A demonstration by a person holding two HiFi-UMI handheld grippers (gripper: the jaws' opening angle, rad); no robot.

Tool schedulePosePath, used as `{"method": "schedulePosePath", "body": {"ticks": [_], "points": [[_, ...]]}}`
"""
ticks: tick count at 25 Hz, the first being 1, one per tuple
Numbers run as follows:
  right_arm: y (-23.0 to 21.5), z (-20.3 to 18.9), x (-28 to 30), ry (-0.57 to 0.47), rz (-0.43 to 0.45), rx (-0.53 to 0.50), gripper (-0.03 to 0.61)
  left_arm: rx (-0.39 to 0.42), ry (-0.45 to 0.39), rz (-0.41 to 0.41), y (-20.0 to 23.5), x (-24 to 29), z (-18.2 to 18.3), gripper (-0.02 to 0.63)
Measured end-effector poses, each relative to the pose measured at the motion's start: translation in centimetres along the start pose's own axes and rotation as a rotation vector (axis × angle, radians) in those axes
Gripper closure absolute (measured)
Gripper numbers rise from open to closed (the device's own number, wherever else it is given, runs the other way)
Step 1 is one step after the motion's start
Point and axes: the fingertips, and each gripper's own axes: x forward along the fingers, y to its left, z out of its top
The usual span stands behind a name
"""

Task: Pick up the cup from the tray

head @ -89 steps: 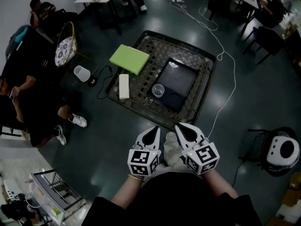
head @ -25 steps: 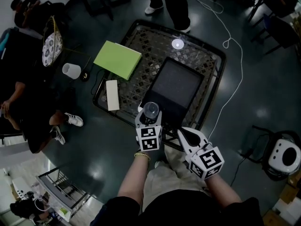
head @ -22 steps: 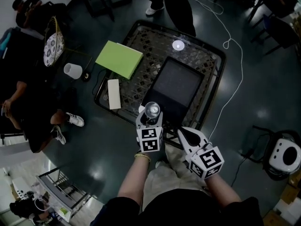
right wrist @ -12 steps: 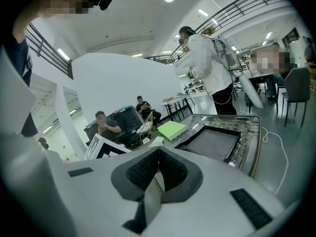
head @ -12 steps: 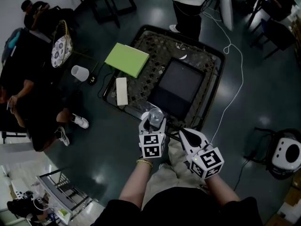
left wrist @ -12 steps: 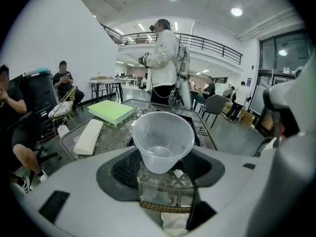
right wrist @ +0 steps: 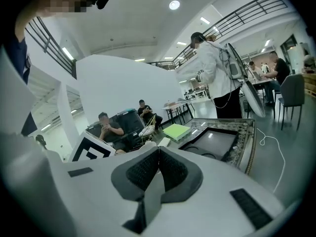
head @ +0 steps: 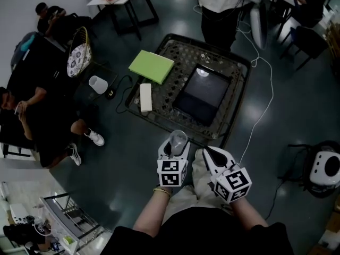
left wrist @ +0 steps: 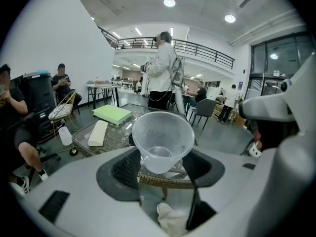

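Observation:
A clear plastic cup (head: 178,141) (left wrist: 162,140) stands upright between the pads of my left gripper (head: 174,149) (left wrist: 160,164), which is shut on it. The cup is held in the air in front of the table's near edge, off the black tray (head: 203,94) (right wrist: 214,141), which lies bare on the patterned glass table (head: 164,108). My right gripper (head: 211,155) (right wrist: 158,167) sits just right of the left one, jaws shut with nothing between them.
A green book (head: 152,66) and a white box (head: 145,97) lie on the table's left part. A person in white (head: 220,4) stands at its far side. Seated people (head: 37,110) and a white cup (head: 97,84) are at the left. A cable (head: 260,110) runs along the floor at the right.
My left gripper has carried the cup off the tray's near corner and back toward me, past the table's edge. The right gripper has stayed put.

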Motion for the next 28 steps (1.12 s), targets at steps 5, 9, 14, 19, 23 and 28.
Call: {"method": "schedulePosePath", "body": {"ticks": [5, 9, 14, 19, 23, 28], "points": [[2.0, -1.3, -1.9, -0.009, -0.016, -0.017, 0.566, 0.022, -0.022, -0.028, -1.1, -3.7, -0.6, 0.341], [3.4, -1.9, -3.6, -0.022, -0.025, -0.038, 0.566, 0.036, -0.047, -0.045, -2.2, -6.5, -1.0, 0.342], [5.1, -2.1, -5.6, -0.043, -0.042, -0.072, 0.567, 0.053, -0.073, -0.065, -3.5, -9.9, -1.5, 0.342], [6.2, -2.5, -7.4, -0.061, -0.065, -0.087, 0.566, 0.072, -0.094, -0.089, -4.6, -12.7, -2.3, 0.342], [6.9, -2.7, -8.4, -0.068, -0.072, -0.095, 0.567, 0.069, -0.124, -0.096, -5.2, -14.6, -2.1, 0.342], [7.8, -3.4, -9.2, -0.064, -0.064, -0.107, 0.568, 0.063, -0.142, -0.100, -5.7, -15.9, -2.3, 0.342]]}}
